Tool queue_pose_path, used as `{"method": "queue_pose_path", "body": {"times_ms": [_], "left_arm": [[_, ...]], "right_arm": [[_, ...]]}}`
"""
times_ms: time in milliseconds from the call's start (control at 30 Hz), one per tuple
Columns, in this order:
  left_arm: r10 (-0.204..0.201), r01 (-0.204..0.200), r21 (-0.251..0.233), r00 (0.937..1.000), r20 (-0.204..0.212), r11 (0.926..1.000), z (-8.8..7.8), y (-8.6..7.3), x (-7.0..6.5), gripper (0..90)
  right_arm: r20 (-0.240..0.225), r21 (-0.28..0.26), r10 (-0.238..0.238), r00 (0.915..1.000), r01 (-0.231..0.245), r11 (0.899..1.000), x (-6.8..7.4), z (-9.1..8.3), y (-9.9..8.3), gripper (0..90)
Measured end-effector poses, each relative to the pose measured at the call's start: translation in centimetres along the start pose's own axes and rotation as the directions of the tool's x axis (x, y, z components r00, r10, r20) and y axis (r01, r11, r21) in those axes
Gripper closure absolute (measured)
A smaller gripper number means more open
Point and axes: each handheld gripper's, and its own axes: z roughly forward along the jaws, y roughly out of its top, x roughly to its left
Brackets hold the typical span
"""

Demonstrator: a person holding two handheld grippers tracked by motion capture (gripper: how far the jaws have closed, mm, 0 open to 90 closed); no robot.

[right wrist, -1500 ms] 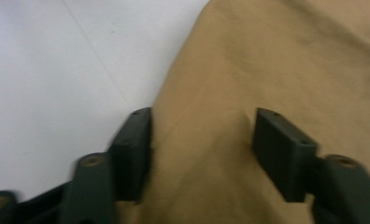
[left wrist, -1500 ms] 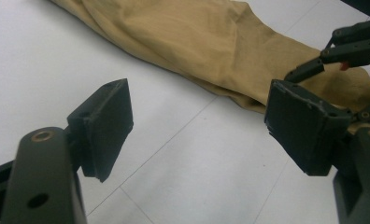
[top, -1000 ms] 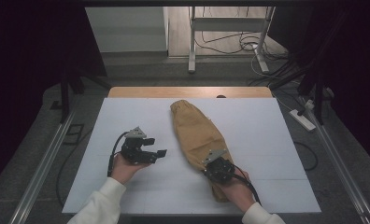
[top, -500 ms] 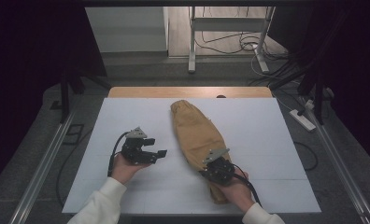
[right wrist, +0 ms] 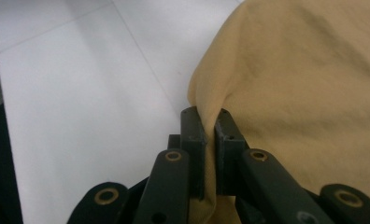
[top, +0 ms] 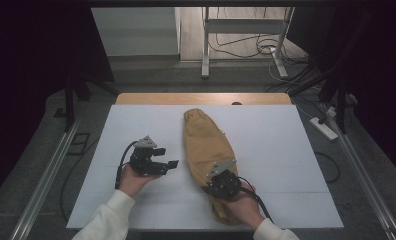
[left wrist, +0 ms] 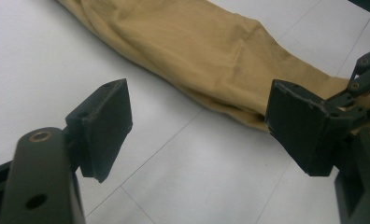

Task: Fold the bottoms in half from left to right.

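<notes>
A mustard-yellow garment (top: 206, 145) lies folded lengthwise on the white table (top: 286, 150), running from the far middle toward the near edge. My right gripper (top: 213, 184) is on its near part, shut on a fold of the yellow cloth (right wrist: 290, 84) at the garment's left edge; the cloth is pinched between the pads (right wrist: 195, 133). My left gripper (top: 172, 164) is held left of the garment, just above the table, open and holding nothing. In the left gripper view the garment (left wrist: 197, 51) lies beyond the open pads (left wrist: 108, 116).
A wooden strip (top: 201, 98) borders the table's far edge. Metal rails (top: 41, 175) run along both sides. Cables and a stand's legs (top: 246, 45) lie on the floor behind, and a power strip (top: 325, 128) lies to the right.
My right gripper has shifted slightly on the near part of the garment, still shut on it. My left gripper has stayed in place.
</notes>
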Motion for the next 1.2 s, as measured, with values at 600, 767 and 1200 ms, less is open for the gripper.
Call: {"method": "queue_pose_path", "body": {"times_ms": [600, 767, 1200], "left_arm": [[-0.003, 0.003, -0.002, 1.0, 0.007, 1.0, 0.0, 0.0, 0.1, 22.4], [-0.006, 0.006, -0.001, 0.9999, 0.01, 1.0, 0.0, 0.0, 0.2, 22.4], [-0.003, 0.003, 0.0, 0.9999, 0.011, 1.0, 0.0, 0.0, 0.2, 22.3]], "right_arm": [[-0.08, -0.001, -0.026, 0.9965, 0.026, 1.0, 2.1, 2.0, 1.6, 84.8], [-0.084, 0.005, -0.029, 0.996, 0.029, 1.0, 2.2, 2.3, 1.7, 84.7], [-0.086, -0.041, -0.073, 0.9936, 0.069, 0.997, 2.9, 1.9, 1.8, 66.5]]}}
